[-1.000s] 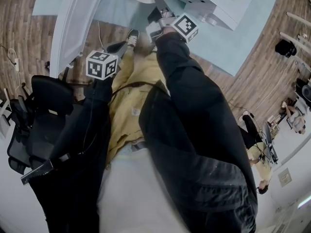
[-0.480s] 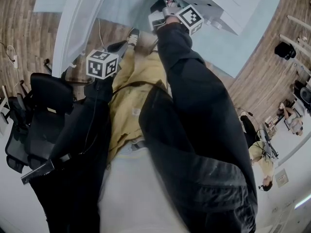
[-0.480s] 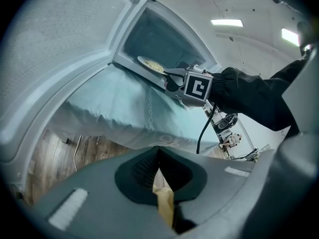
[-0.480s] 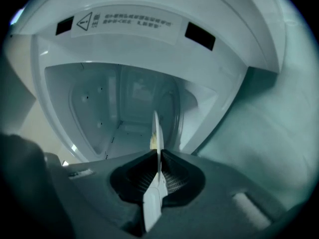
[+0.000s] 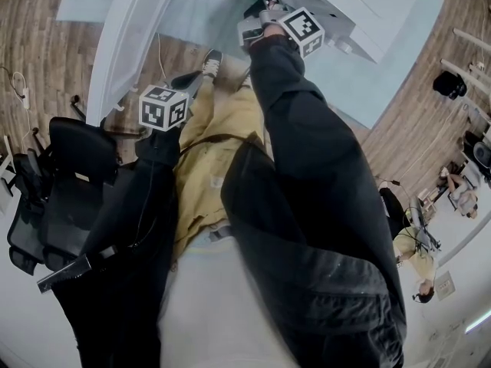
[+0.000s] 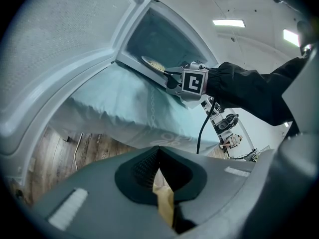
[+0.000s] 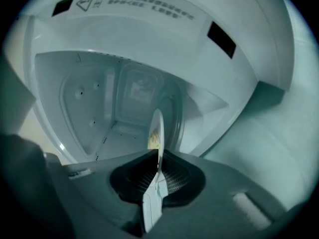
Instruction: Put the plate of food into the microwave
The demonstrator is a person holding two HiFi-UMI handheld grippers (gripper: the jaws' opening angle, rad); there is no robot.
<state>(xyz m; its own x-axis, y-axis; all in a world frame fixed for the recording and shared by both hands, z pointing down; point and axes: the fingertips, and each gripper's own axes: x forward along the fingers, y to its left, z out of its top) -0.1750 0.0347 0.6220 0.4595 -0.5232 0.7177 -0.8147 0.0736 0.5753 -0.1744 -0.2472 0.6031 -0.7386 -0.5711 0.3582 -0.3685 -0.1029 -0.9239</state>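
Currently, the plate of food [image 7: 157, 128] is gripped by its rim in the right hand-held gripper [image 7: 158, 159], whose jaws are drawn narrow on the white edge. From the right gripper view the plate is seen edge-on, with yellowish food [image 7: 152, 140] on its face. The open cavity of the microwave [image 7: 107, 108] is spread behind it from 9 to 12 o'clock.

In the left gripper view the plate is shown at 12 o'clock, at the mouth of the cavity and just above its lower front edge. Whether it is set down there cannot be told. The right marker cube [image 6: 194, 82] is seen just beside it at 1 o'clock, with a black sleeve [image 6: 249, 91] stretched away toward 3 o'clock. The microwave's door [image 6: 65, 49] is swung open and fills the side from 9 to 11 o'clock. The microwave is carried on a counter [image 5: 368, 83] draped in pale blue cloth [image 6: 144, 118].

The left hand-held gripper [image 6: 158, 151] is held well apart from the microwave, near the open door. Its jaws are brought together at the tips and nothing is gripped by them. In the head view the left marker cube [image 5: 163, 107] is found at 10 o'clock, a black office chair [image 5: 73, 167] at 9 o'clock, and wooden floor [image 5: 38, 37] at 11 o'clock.
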